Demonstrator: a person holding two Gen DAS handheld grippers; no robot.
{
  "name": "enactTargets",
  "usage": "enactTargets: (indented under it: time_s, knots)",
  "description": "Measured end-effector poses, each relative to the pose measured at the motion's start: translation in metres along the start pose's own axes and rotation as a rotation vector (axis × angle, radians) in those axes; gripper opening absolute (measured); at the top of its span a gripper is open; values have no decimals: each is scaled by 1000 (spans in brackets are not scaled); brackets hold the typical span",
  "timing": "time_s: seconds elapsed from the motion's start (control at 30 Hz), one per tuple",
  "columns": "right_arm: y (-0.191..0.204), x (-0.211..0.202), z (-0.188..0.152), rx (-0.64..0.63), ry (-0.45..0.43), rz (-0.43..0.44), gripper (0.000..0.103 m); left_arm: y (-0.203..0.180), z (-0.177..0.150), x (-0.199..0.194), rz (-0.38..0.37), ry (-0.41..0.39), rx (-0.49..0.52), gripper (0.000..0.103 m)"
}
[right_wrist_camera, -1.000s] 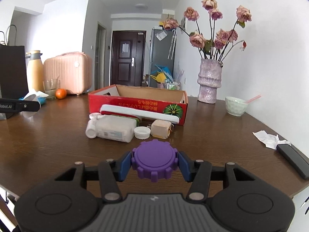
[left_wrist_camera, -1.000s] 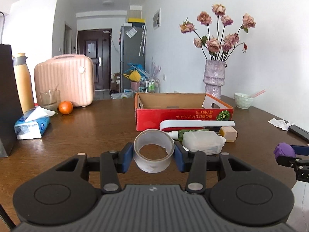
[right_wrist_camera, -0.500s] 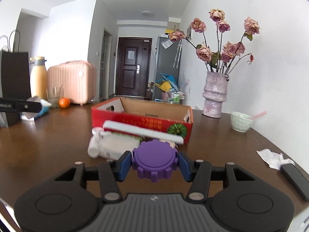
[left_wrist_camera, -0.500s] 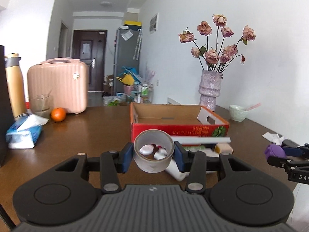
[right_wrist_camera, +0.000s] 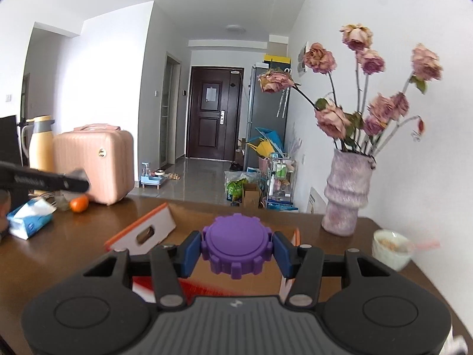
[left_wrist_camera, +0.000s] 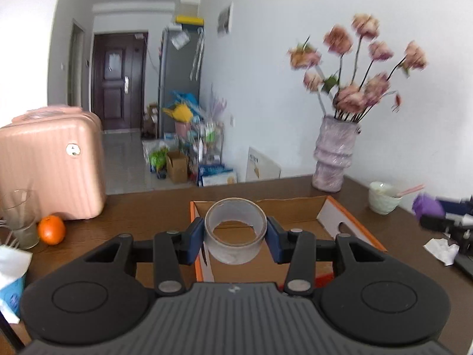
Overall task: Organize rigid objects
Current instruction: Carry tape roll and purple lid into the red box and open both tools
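Observation:
My left gripper (left_wrist_camera: 235, 234) is shut on a roll of clear tape (left_wrist_camera: 235, 230), held in the air above the open red cardboard box (left_wrist_camera: 348, 222). My right gripper (right_wrist_camera: 236, 248) is shut on a purple notched lid (right_wrist_camera: 236, 244), also hanging over the same box (right_wrist_camera: 142, 233), whose white flap with a handle slot shows at the left. The right gripper with the purple lid (left_wrist_camera: 427, 204) shows at the right edge of the left wrist view. The left gripper's dark body (right_wrist_camera: 44, 179) crosses the left of the right wrist view.
On the brown table (left_wrist_camera: 142, 207) stand a pink case (left_wrist_camera: 50, 168), an orange (left_wrist_camera: 51, 230), a glass (left_wrist_camera: 17, 216), a tissue pack (right_wrist_camera: 29, 219), a vase of dried roses (right_wrist_camera: 346, 195), a small bowl with a spoon (right_wrist_camera: 390, 247) and crumpled paper (left_wrist_camera: 440, 247).
Both grippers have risen and moved forward from the table's near side to over the box, each keeping its object. The items lying in front of the box have dropped out of view.

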State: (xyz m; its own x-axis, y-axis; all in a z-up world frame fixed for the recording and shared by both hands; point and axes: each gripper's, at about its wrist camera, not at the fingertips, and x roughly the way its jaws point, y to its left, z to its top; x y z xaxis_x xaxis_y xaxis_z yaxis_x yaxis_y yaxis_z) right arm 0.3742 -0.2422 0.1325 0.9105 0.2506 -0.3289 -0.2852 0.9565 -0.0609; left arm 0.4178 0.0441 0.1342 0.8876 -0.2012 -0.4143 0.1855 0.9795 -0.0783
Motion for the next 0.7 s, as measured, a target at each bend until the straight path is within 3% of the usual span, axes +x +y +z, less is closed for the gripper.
enactTargets:
  time_s: [0.23,0.43,0.53,0.63,0.7]
  knots:
    - [-38,115,35,53,144,0,52,17,35,121,-5,185,-45,45]
    - [-59,236,26,146,423,49,52,29,37,228,6,375,-58,45]
    - [-63,287,10,169,550,9,52,28,18,272,47,488,-43,45]
    - [-52,317,-4,96,619,-44,51,15,6,285,60,459,48,46]
    - [-45,324,-12,59,615,-64,52,11,3,286,56,460,62,60]
